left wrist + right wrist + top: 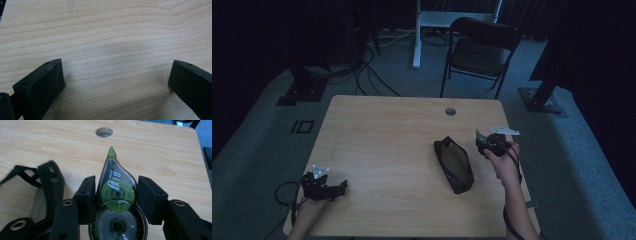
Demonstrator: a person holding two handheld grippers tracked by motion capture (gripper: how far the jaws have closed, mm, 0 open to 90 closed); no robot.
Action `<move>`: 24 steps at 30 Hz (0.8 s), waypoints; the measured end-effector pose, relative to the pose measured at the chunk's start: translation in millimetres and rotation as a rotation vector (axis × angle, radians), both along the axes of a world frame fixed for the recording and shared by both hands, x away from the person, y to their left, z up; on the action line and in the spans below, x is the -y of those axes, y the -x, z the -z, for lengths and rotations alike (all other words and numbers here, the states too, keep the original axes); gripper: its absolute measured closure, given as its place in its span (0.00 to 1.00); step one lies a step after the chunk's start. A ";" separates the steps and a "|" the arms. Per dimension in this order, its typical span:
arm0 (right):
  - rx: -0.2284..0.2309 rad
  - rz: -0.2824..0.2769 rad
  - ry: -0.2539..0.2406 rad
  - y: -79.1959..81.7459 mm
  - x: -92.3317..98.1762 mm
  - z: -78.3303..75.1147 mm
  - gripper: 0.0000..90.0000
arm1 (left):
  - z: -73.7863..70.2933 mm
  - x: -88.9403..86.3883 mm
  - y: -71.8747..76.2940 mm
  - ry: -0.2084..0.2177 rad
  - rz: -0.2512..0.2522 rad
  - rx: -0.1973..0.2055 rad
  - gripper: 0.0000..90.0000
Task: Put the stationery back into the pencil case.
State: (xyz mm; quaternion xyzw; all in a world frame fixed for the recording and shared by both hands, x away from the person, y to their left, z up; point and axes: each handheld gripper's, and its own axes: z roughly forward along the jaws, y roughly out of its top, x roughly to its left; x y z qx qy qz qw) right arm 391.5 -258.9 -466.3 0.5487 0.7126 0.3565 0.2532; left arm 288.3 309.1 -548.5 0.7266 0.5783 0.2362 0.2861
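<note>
My right gripper (117,183) is shut on a clear correction tape dispenser (116,195) with green reels, its green tip pointing away from me. In the high view the right gripper (486,142) is held above the table's right side, just right of a black zip pouch (454,165) lying flat. The pouch's strap end (50,182) appears blurred to the left of the jaws. My left gripper (341,188) rests at the near left of the table. Its jaws stand wide apart over bare wood (115,72), with nothing between them.
The light wooden table (387,130) has a round cable hole (450,111) at its far right, also seen as the hole (104,131) beyond the dispenser. A black folding chair (479,50) stands behind the table. Cables trail on the carpet.
</note>
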 end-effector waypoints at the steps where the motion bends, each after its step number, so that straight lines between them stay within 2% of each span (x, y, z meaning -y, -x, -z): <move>1: 0.000 -0.002 -0.010 2.6 -2.9 -4.4 0.55 | 0.0 0.0 0.0 0.000 0.000 0.000 0.01; 2: 0.001 -0.005 -0.044 4.9 -5.3 -7.7 0.55 | 0.0 0.0 0.0 0.000 0.000 0.000 0.01; 3: -0.001 -0.021 -0.048 7.4 -9.2 -11.4 0.55 | 0.0 0.0 0.0 0.000 0.000 0.000 0.01; 4: -0.001 -0.021 -0.048 7.4 -9.2 -11.4 0.55 | 0.0 0.0 0.0 0.000 0.000 0.000 0.01; 6: 0.014 -0.026 -0.016 12.6 -19.2 -19.8 0.56 | 0.0 0.0 0.0 0.000 0.000 0.000 0.01; 8: 0.016 -0.044 -0.029 15.4 -25.0 -24.1 0.56 | 0.0 0.0 0.0 0.000 0.000 0.000 0.01; 13: 0.037 -0.083 0.001 22.1 -38.8 -34.0 0.56 | 0.0 0.0 0.0 0.000 0.000 0.000 0.01; 19: 0.049 -0.113 -0.024 30.7 -51.0 -41.8 0.56 | 0.0 0.0 0.0 0.001 0.000 0.001 0.01; 24: 0.045 -0.140 -0.027 37.0 -62.2 -44.7 0.56 | 0.0 -0.1 -0.1 0.000 0.000 0.000 0.01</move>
